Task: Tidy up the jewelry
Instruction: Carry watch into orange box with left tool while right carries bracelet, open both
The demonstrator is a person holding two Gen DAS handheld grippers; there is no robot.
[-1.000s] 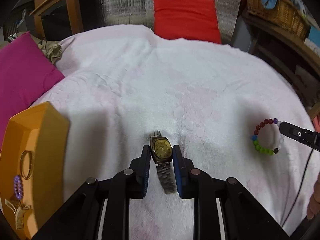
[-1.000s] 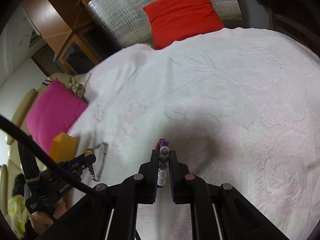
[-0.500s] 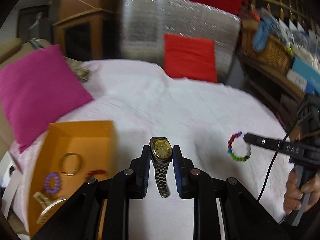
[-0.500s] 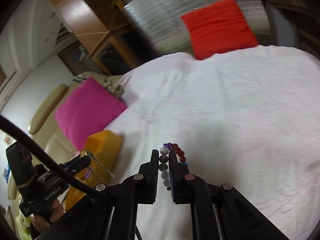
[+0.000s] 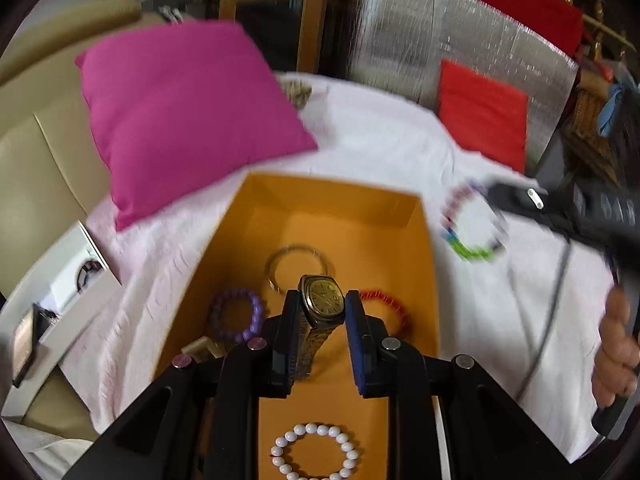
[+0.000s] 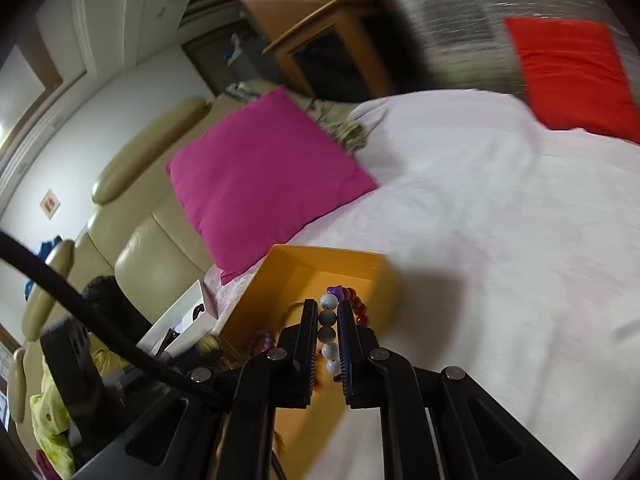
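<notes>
Left gripper (image 5: 322,312) clamped on a gold watch (image 5: 322,300) — poised over the orange box (image 5: 416,264) of bracelets. Right gripper (image 6: 329,322) pinching a beaded bracelet (image 6: 329,320) — just above the box's rim.

Metal watch (image 5: 322,304), matt cardboard box (image 5: 340,204)

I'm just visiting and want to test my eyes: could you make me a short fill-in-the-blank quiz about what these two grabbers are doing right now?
1. The left gripper holds a gold ____ above the box.
2. The box holding the jewelry is coloured ____.
3. The right gripper is shut on a multicoloured beaded ____.
4. The bracelet nearest the left camera in the box has ____ beads.

Missing words: watch; orange; bracelet; white
</notes>
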